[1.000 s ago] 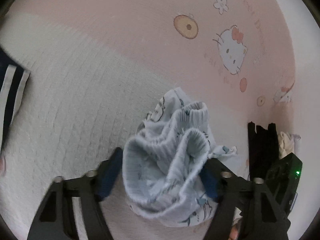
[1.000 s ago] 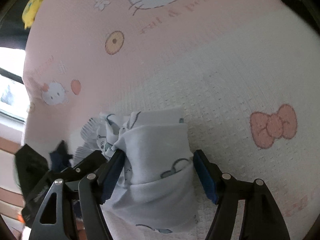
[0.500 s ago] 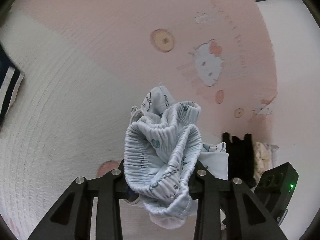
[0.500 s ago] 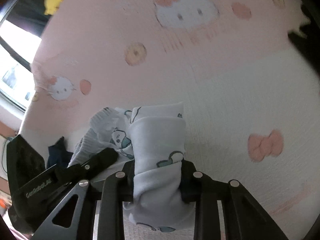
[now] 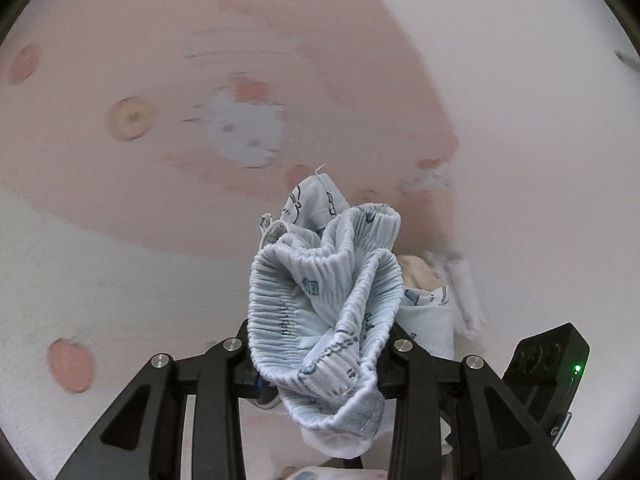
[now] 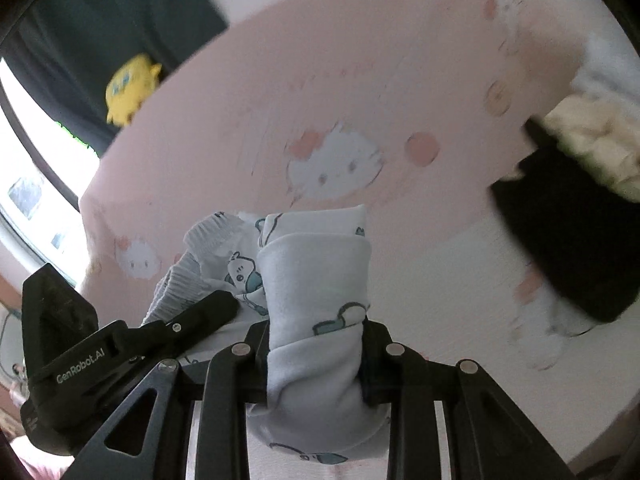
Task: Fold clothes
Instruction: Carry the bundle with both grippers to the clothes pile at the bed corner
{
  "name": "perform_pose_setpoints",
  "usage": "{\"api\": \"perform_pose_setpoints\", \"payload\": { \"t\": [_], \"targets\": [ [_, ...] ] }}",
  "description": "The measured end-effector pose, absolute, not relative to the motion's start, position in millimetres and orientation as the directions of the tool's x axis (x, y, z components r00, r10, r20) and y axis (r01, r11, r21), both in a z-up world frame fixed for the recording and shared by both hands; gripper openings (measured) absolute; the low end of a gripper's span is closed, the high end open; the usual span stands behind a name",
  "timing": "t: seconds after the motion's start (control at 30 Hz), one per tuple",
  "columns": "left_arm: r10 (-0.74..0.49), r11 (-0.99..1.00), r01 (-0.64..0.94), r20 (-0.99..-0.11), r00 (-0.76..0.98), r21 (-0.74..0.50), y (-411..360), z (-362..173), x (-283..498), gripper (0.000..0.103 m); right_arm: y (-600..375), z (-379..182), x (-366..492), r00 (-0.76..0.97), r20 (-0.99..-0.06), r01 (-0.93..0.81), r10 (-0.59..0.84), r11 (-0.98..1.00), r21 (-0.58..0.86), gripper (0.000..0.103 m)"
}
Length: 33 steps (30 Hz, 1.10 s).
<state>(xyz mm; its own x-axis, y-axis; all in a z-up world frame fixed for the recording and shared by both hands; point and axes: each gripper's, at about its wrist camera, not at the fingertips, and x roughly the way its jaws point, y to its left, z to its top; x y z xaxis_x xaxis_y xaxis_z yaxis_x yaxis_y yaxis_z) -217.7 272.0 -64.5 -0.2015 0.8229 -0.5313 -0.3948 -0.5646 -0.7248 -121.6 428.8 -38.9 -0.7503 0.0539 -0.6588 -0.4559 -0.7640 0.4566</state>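
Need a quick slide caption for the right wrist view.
Right claw shut on pale printed garment above pink cartoon blanket.

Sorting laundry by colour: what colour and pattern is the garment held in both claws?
Pale blue garment with small teal cartoon prints; clearest in the right wrist view.

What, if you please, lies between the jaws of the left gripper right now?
Bunched ribbed elastic of the pale blue printed garment fills the left gripper, clamped shut on it, in the left wrist view.

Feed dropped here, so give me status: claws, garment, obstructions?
Left claw shut on garment, ribbed waistband end. Right claw shut on its smooth end. Black clothing lies right, clear of both.
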Motion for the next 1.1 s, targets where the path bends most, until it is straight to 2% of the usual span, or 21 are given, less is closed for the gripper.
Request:
{"api": "perform_pose_setpoints", "payload": {
  "t": [0.17,0.47,0.73,0.93,1.1],
  "targets": [
    [0.853,-0.489,-0.539,-0.504,-0.133,-0.686,340.6,-16.0,-201.3,0.031,472.3,3.2,-79.7,-0.776,-0.610,-0.518,0.159,-0.713,0.473,0.028],
    [0.887,-0.333,-0.675,-0.461,0.013,-0.659,456.5,36.9,-174.7,0.031,545.5,52.5,-13.1,-0.760,-0.566,-0.622,0.320,-0.608,0.493,0.028],
    [0.887,-0.209,-0.696,-0.432,0.160,-0.687,534.8,49.8,-167.1,0.031,594.5,76.6,22.8,-0.709,-0.557,-0.699,0.432,-0.532,0.477,0.028],
    [0.872,-0.121,-0.740,-0.427,0.239,-0.661,585.5,61.4,-166.7,0.031,631.1,90.7,35.5,-0.676,-0.544,-0.737,0.497,-0.468,0.488,0.029],
    [0.845,-0.075,-0.710,-0.423,0.327,-0.700,634.4,56.2,-180.0,0.031,669.9,94.1,43.6,-0.655,-0.530,-0.753,0.538,-0.404,0.520,0.029]
  ]
}}
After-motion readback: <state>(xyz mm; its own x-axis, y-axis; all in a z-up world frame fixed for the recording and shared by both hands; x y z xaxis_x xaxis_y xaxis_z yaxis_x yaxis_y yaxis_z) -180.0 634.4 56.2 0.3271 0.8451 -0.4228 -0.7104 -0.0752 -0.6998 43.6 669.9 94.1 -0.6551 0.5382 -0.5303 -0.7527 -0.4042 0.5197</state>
